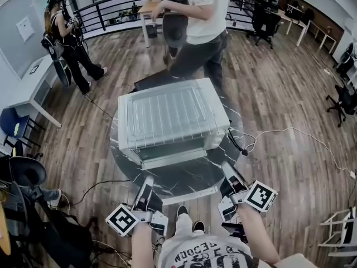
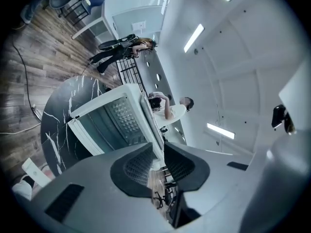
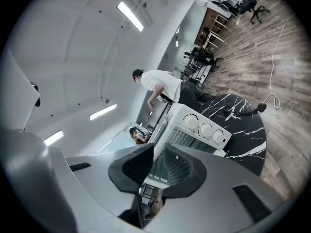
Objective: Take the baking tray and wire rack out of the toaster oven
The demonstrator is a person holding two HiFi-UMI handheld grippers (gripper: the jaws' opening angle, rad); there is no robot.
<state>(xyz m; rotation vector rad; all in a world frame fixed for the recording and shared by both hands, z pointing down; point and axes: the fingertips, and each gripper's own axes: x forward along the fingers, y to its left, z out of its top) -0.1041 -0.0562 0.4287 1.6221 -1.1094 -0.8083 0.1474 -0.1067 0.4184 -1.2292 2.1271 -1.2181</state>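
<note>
Toaster oven (image 1: 172, 119) — white, boxy, shut

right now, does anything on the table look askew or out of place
Nothing is spilled or damaged. The toaster oven stands upright on the table with its door shut. The one loose item is a cable trailing from the table's right side across the floor.

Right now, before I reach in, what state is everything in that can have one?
White toaster oven: upright on the round black marbled table, glass door shut.
Left gripper: jaws slightly apart, nothing between them.
Right gripper: jaws slightly apart, nothing between them.
Baking tray and wire rack: not out; cannot be made out behind the door.
</note>
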